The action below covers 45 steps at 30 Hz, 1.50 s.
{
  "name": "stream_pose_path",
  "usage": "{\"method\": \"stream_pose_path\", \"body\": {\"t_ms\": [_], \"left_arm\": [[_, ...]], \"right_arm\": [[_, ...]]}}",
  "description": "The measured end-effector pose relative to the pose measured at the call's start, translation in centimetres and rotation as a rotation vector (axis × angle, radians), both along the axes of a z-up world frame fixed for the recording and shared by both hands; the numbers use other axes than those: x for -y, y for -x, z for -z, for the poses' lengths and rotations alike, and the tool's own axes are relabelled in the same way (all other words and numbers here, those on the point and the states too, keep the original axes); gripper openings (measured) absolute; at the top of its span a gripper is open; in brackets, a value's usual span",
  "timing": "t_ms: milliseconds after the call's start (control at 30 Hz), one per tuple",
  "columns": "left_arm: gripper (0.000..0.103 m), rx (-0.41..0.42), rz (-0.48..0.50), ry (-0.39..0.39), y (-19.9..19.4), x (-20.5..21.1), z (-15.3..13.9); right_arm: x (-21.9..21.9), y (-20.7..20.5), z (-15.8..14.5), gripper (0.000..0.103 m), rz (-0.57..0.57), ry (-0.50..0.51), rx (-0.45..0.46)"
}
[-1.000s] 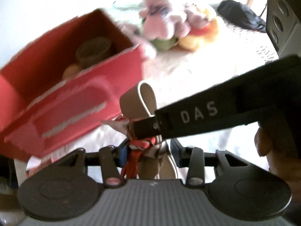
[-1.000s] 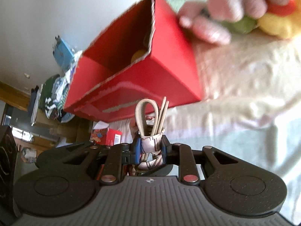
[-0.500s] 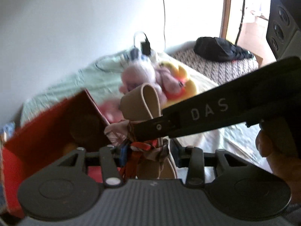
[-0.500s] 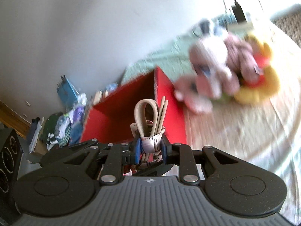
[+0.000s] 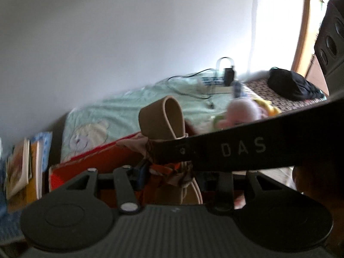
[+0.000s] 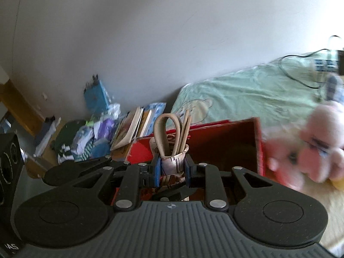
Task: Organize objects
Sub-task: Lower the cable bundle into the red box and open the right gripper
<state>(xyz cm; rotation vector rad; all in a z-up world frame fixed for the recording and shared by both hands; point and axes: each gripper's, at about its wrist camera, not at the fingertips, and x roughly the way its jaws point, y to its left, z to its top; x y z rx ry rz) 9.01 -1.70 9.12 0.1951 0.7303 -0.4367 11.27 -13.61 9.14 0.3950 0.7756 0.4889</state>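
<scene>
My right gripper (image 6: 172, 169) is shut on a printed fabric bag (image 6: 172, 164) with beige looped straps (image 6: 166, 131). In the left wrist view the same bag (image 5: 169, 172) sits between my left gripper's (image 5: 174, 174) fingers, with the beige strap loop (image 5: 165, 118) standing up and the right gripper's black finger (image 5: 247, 152) crossing in front. Whether the left jaws clamp it is unclear. A red cardboard box (image 6: 225, 144) lies open on the bed just beyond the bag, and it also shows in the left wrist view (image 5: 96, 161).
Pink and yellow plush toys (image 6: 318, 150) lie right of the box on a pale green bedspread (image 6: 247, 94). Books (image 6: 133, 126) and a pile of clothes (image 6: 86, 137) sit on the floor at left. A power strip with cables (image 5: 217, 86) and a black bag (image 5: 292, 83) lie at the bed's far end.
Both grippers have lifted and tilted up with the bag. The red box and plush toys have dropped lower in both views, and more wall shows.
</scene>
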Motion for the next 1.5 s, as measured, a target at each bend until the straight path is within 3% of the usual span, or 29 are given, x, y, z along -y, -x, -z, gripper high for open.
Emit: {"method": "stream_pose_path", "body": {"t_ms": [267,533,700,900,1067,1500], "left_arm": [[0.041,-0.165,-0.102,0.047,-4.4,-4.5,4.9],[0.041,-0.324,-0.110,0.047,-6.6,-5.4,9.4],[0.040,-0.414,-0.113,0.047,-8.0,-5.6,10.8],[0.044,-0.445,-0.127,-0.008,-8.9,-5.2,11.3],[0.048,-0.404,-0.130,-0.080,-8.9,-4.4,11.4],[0.057,-0.382,-0.145,-0.101,-9.1,-4.5,11.6]], "right_arm": [[-5.4,-4.3,4.2,0.024,-0.110,0.097,-0.137],[-7.6,-6.5,7.2,0.023,-0.185,0.221,-0.275],[-8.0,-7.9,9.2,0.023,-0.196,0.244,-0.355],[-8.1,-8.9,10.8,0.023,-0.174,0.282,-0.419],[-8.2,-9.2,11.3,0.023,-0.172,0.276,-0.438],[-7.5,-9.3,11.3,0.026,-0.154,0.248,-0.428]]}}
